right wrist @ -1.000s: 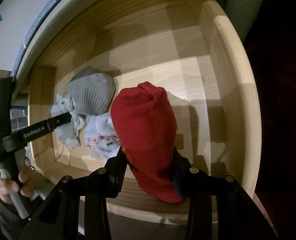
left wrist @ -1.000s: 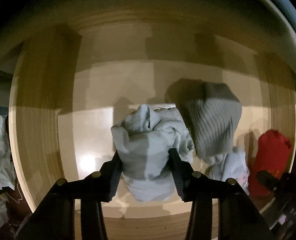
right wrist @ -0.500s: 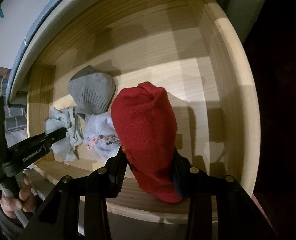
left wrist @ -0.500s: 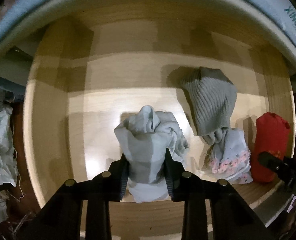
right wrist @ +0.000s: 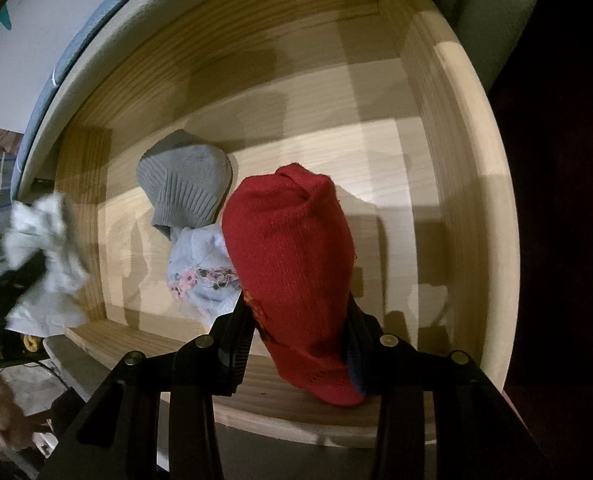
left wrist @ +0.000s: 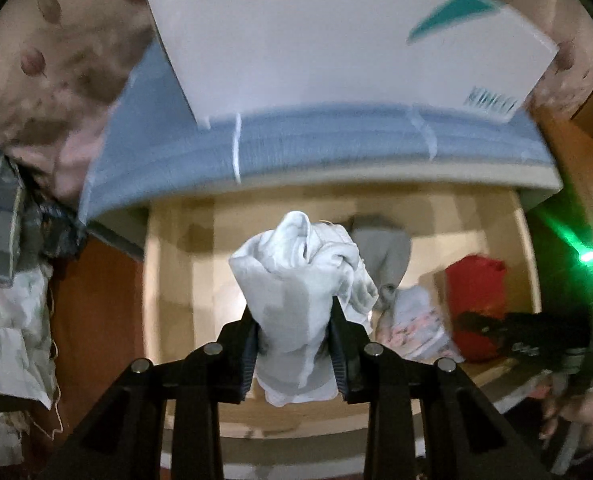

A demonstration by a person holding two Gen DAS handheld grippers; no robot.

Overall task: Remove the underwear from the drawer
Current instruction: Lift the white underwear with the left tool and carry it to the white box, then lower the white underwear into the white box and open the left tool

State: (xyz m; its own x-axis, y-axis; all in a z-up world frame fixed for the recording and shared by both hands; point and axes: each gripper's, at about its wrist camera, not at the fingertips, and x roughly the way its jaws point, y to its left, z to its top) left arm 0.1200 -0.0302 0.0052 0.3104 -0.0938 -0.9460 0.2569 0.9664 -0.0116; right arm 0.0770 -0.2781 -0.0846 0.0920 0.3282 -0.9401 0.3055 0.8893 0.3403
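My left gripper (left wrist: 294,334) is shut on a bunched pale grey-white garment (left wrist: 300,280) and holds it above the front of the open wooden drawer (right wrist: 476,208). It also shows in the right wrist view (right wrist: 44,248), lifted at the drawer's left edge. My right gripper (right wrist: 296,328) is shut on a red knitted garment (right wrist: 292,256) over the drawer's front part. A grey ribbed garment (right wrist: 184,184) and a light floral garment (right wrist: 200,272) lie on the drawer floor.
A blue mattress edge (left wrist: 316,148) with a white box (left wrist: 336,36) on it overhangs the drawer's back. Crumpled cloth and plaid fabric (left wrist: 0,280) lie to the left of the drawer. A green light (left wrist: 584,256) glows at the right.
My left gripper has lifted the pale garment up and back out of the drawer; the mattress and white box now fill its upper view. My right gripper still holds the red garment in place.
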